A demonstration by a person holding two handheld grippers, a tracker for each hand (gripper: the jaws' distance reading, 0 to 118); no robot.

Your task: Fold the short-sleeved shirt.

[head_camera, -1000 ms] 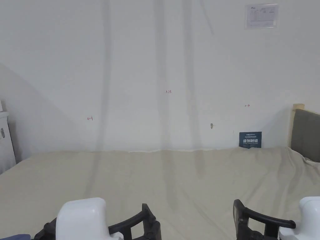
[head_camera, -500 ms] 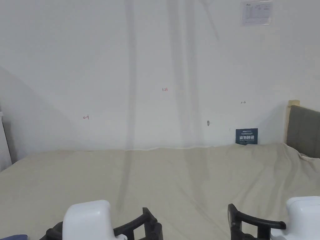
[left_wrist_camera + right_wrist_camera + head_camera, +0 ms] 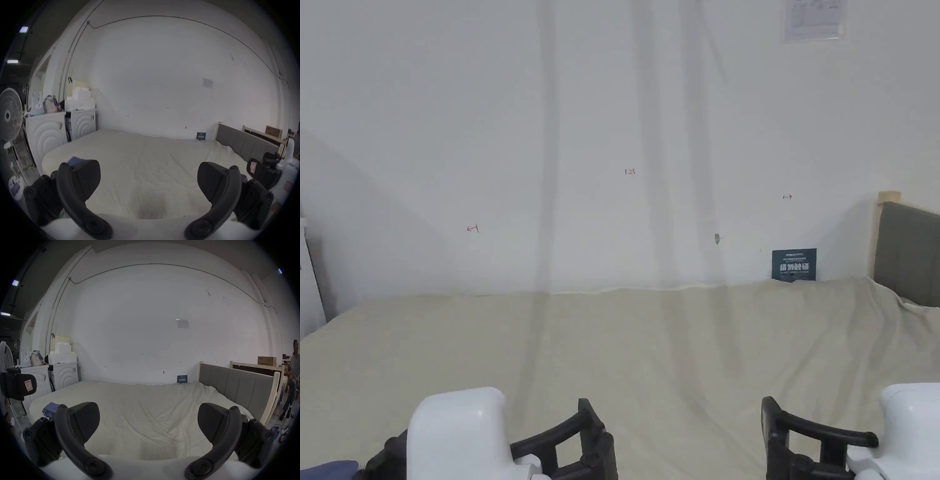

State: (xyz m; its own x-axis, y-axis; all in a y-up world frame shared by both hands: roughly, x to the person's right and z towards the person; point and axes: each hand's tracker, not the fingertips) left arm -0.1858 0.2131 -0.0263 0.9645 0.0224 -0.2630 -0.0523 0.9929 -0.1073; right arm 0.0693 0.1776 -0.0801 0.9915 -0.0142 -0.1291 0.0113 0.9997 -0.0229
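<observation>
Short-sleeved shirt [image 3: 50, 408]: a small, crumpled bundle of blue fabric lying on the cream bedsheet [image 3: 146, 410], near the bed's left edge; in the right gripper view it sits just behind that gripper's left jaw, and in the left gripper view a blue corner [image 3: 76, 160] shows just above the left jaw. Judged from its slumped, bunched shape, the garment is light, soft and limp, with no stiffness to hold a fold unaided; it should not slip on the sheet, but it will drag and wrinkle if pulled by one point. Collar, sleeves and hem cannot be told apart in the bundle. Recommended hold: pinch two separated outer edges, ideally the shoulders once found, and spread the cloth flat first. Left gripper [image 3: 148, 178] and right gripper [image 3: 148, 418] are both released, jaws wide apart, holding nothing, above the bare sheet.
</observation>
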